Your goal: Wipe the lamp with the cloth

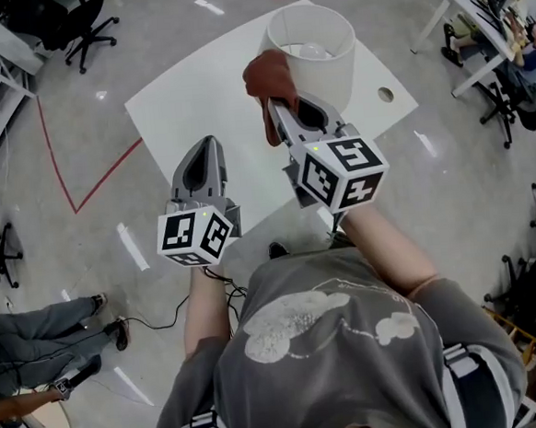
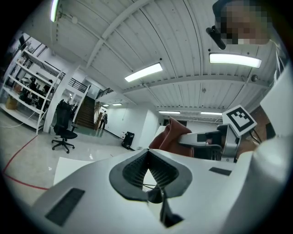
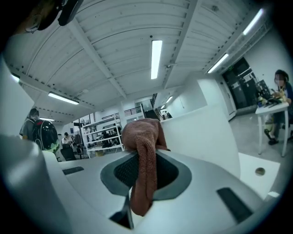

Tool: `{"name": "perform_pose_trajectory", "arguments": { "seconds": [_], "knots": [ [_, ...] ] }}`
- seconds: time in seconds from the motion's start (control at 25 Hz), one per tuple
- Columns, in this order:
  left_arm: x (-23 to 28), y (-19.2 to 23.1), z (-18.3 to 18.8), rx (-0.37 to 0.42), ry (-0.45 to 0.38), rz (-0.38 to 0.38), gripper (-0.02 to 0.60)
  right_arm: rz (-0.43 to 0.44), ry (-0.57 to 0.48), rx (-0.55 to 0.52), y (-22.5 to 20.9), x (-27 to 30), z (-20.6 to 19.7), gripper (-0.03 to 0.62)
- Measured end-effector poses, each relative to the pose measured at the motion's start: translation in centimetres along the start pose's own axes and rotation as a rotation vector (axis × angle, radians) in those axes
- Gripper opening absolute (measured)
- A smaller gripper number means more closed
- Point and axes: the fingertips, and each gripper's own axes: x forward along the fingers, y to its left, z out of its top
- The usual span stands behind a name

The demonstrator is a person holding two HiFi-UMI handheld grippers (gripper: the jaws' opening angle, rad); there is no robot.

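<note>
A lamp with a white cylindrical shade (image 1: 315,43) stands on the far part of a white table (image 1: 194,94). My right gripper (image 1: 278,101) is shut on a brown cloth (image 1: 271,77), which is pressed against the near left side of the shade. In the right gripper view the cloth (image 3: 143,141) hangs out of my right gripper (image 3: 144,153), with the shade (image 3: 206,121) just beyond it. My left gripper (image 1: 209,141) hovers over the table's near edge, shut and holding nothing. Its own view shows my left gripper (image 2: 147,151), the cloth (image 2: 167,135) and the shade (image 2: 279,109).
The table has a small round hole (image 1: 386,94) at its right side. A red tape line (image 1: 99,185) crosses the floor to the left. Office chairs (image 1: 83,29) stand at the back left, a seated person's legs (image 1: 46,327) lie at the left, and another desk (image 1: 474,17) is at the back right.
</note>
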Motion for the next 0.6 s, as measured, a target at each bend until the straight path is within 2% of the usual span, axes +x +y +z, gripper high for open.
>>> {"name": "perform_pose_trajectory", "arguments": {
  "seconds": [0.16,0.36,0.6],
  "knots": [
    [-0.1,-0.4,-0.7,-0.003,0.01,0.019,0.006,0.015,0.084,0.019,-0.5,0.1,-3.8,0.058],
    [0.0,-3.3,-2.1,-0.002,0.018,0.051,0.006,0.057,0.176,0.006,-2.2,-1.8,-7.6,0.057],
    [0.3,-6.4,-3.2,0.002,0.031,0.098,0.006,0.112,0.23,0.004,-4.2,-4.0,-9.1,0.058]
  ]
}}
